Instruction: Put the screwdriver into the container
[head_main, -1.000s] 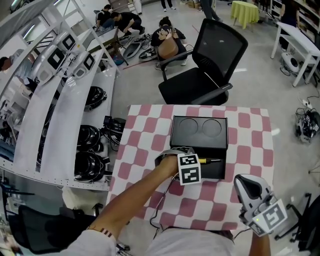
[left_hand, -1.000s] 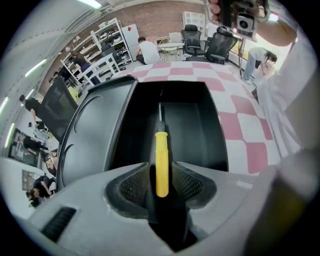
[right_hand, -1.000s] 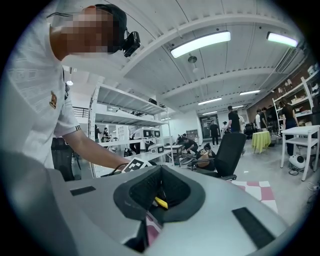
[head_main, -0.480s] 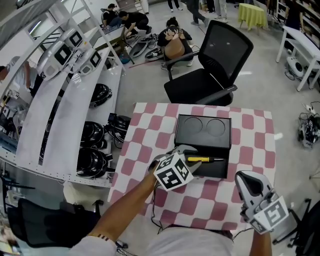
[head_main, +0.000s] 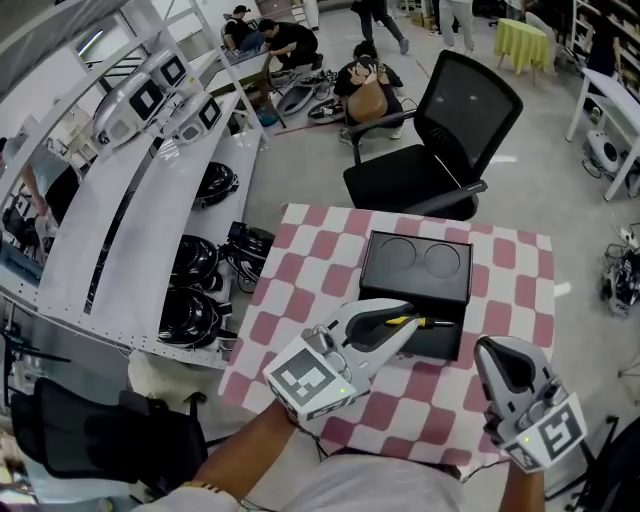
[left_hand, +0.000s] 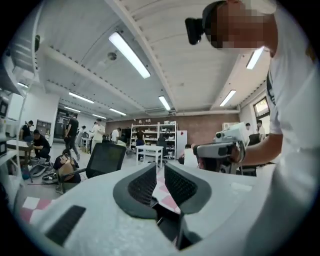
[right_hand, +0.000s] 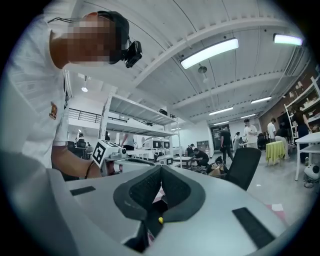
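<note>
No words, brands or numbers read clearly. Just coded square markers on the left gripper's cube (head_main: 312, 380) and the right gripper's cube (head_main: 552, 432), near the container (head_main: 372, 272).

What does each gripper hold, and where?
Nothing. Both are empty: the left gripper, whose jaws have just been closing, and the right gripper.

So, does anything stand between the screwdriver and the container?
Nothing visible does. The yellow-handled screwdriver already lies inside the black container, in its open front compartment.
</note>
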